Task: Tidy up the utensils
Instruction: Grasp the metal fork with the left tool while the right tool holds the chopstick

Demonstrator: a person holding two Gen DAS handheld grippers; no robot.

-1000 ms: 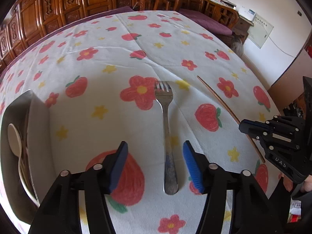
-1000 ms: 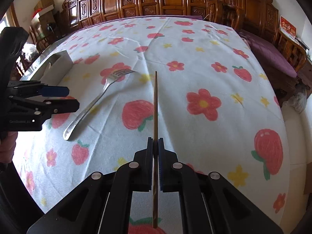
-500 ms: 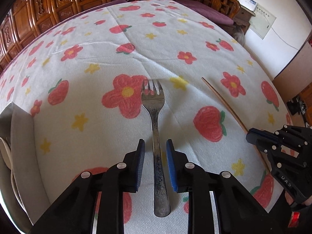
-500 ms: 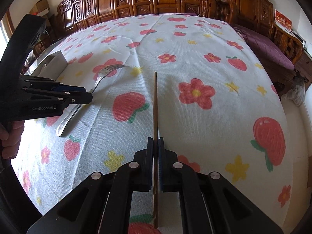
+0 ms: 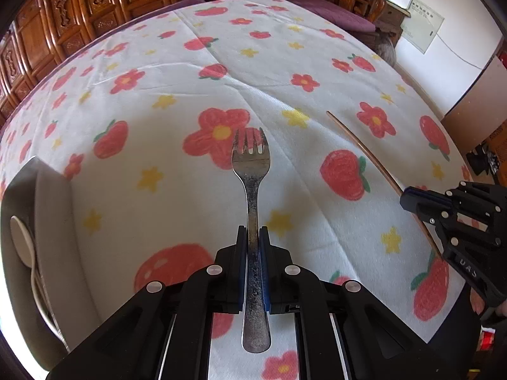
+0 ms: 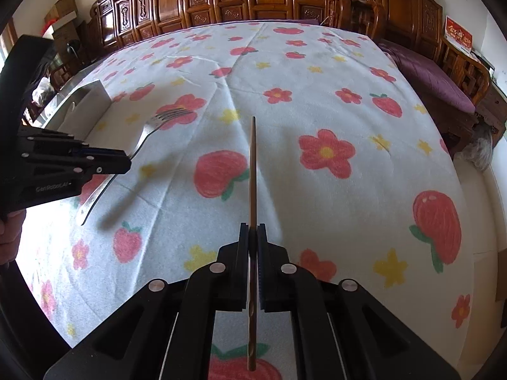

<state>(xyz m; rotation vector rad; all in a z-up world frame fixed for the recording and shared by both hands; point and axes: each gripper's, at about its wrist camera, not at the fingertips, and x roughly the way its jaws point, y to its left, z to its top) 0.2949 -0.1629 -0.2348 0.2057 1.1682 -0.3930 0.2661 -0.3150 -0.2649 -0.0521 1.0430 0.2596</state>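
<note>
My left gripper [image 5: 253, 237] has just been closing, and its blue pads now press on the handle of the fork [image 5: 252, 171] from both sides, a little above the handle's rounded end. The fork's long axis runs straight ahead along my fingers: tines point away from me toward the far side of the table [image 5: 221, 63], handle end toward me, sticking out behind the pads. It seems to lie flat on the flowered cloth, or barely off it; I cannot tell which.

My right gripper [image 6: 252, 234] is clamped on a chopstick [image 6: 252, 171], which likewise points forward along the fingers, its far tip away from me and its near end trailing behind the pads over the cloth.

The metal tray [image 5: 47, 221] sits to the left of my left gripper, near the table's edge, with a white spoon [image 5: 20, 243] inside. My left hand is the nearer one to it. So I judge the coming move to be a lift and a swing leftward, and the fork will want turning until its length runs along the tray's long side.
</note>
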